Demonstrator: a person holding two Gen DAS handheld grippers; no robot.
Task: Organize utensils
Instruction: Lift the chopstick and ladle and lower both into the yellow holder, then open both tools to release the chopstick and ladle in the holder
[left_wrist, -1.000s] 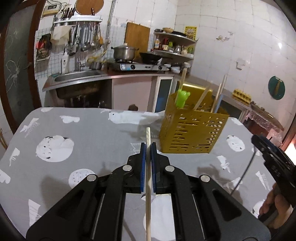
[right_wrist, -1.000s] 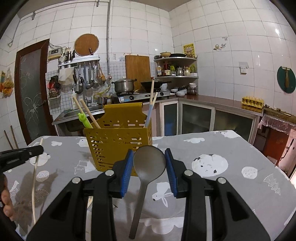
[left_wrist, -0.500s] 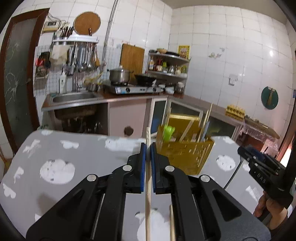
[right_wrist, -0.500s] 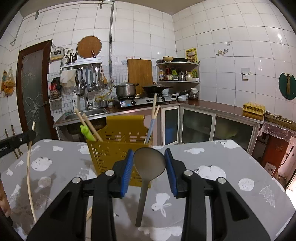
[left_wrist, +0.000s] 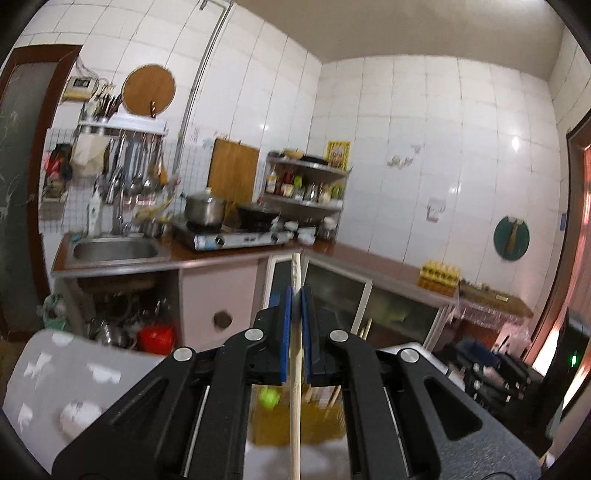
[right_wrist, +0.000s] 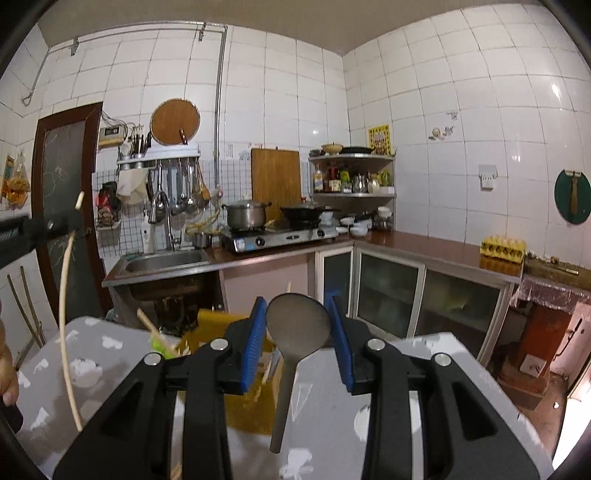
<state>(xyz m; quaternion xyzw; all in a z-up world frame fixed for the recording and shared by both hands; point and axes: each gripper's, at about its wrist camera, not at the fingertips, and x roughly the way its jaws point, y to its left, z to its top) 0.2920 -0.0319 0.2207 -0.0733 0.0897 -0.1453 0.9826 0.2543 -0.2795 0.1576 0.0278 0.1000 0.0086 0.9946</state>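
Note:
My left gripper (left_wrist: 294, 295) is shut on a long wooden chopstick (left_wrist: 295, 387) that hangs down between its blue pads, above the yellow utensil basket (left_wrist: 295, 424), which is blurred and partly hidden. My right gripper (right_wrist: 298, 317) is shut on a grey ladle (right_wrist: 297, 328) by its bowl, handle hanging down, above the same yellow basket (right_wrist: 247, 410). In the right wrist view the left gripper (right_wrist: 48, 227) shows at far left with the chopstick (right_wrist: 66, 317) dangling.
The basket holds several chopsticks and a green-handled utensil (right_wrist: 160, 345) and stands on a table with a grey patterned cloth (right_wrist: 92, 362). Behind are a sink (right_wrist: 162, 260), a stove with pot (right_wrist: 247, 216), cabinets and a corner shelf (right_wrist: 351, 177).
Both grippers have risen with their utensils. The basket has dropped low in both views and now lies under the fingers. The views now tilt up towards the kitchen wall.

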